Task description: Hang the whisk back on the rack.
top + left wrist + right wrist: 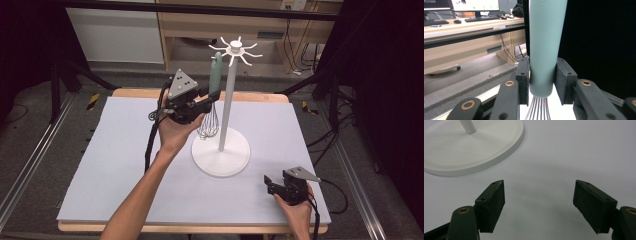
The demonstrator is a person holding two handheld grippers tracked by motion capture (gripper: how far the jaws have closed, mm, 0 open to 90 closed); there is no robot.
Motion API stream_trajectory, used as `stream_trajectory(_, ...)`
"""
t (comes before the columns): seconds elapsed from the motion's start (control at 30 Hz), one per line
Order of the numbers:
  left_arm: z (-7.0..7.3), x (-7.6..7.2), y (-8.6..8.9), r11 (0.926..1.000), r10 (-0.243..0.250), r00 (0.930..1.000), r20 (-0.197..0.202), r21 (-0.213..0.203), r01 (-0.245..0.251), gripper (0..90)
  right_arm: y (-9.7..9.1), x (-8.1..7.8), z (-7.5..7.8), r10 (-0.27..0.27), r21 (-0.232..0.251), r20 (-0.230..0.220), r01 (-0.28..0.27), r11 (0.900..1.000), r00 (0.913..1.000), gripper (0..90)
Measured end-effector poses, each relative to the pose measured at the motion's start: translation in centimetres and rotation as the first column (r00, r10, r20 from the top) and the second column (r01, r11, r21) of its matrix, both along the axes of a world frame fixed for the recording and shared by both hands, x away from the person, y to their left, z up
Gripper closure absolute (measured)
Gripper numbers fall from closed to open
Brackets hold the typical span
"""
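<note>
High view: left tool [212, 96] at the whisk [214, 95], upright beside the white stand [227, 105], far centre of the table [125, 165]; right tool [270, 184] near right. Left gripper view: pads flanking the green handle [545, 50], barely touching. Right gripper view: gaping, empty.

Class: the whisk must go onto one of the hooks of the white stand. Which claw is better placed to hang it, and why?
Left. The left claw grips the whisk by its green handle, upright beside the stand, just below the hooks. The right claw sits open and empty near the table's front edge.
</note>
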State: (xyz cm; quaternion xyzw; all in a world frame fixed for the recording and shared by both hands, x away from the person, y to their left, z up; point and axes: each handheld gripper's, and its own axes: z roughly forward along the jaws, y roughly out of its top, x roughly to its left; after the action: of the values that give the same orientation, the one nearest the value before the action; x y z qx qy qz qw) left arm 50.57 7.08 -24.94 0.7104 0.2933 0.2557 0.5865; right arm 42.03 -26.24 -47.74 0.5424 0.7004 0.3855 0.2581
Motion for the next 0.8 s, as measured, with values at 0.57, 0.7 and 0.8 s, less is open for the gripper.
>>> stream_trajectory(0.57, -2.1, -1.6, 2.4, 0.9995, -0.021, 0.9993, -0.031, 0.023, 0.022, 56.5, 0.0, 0.0, 0.0, -0.003, -0.002, -0.004, 0.003, 1.0, 1.0, 25.8)
stream_trajectory(0.7, -3.2, -2.3, 3.4, 0.9988, -0.041, 0.9975, -0.058, 0.023, 0.043, 54.2, 0.1, 0.0, 0.0, 0.0, -0.005, -0.002, 0.0, 1.0, 1.0, 25.8)
stream_trajectory(0.8, -4.2, -3.0, 4.6, 0.9989, -0.037, 0.9967, -0.073, 0.026, 0.039, 52.9, 0.2, -0.1, 0.0, 0.001, -0.001, -0.006, -0.001, 1.0, 1.0, 25.8)
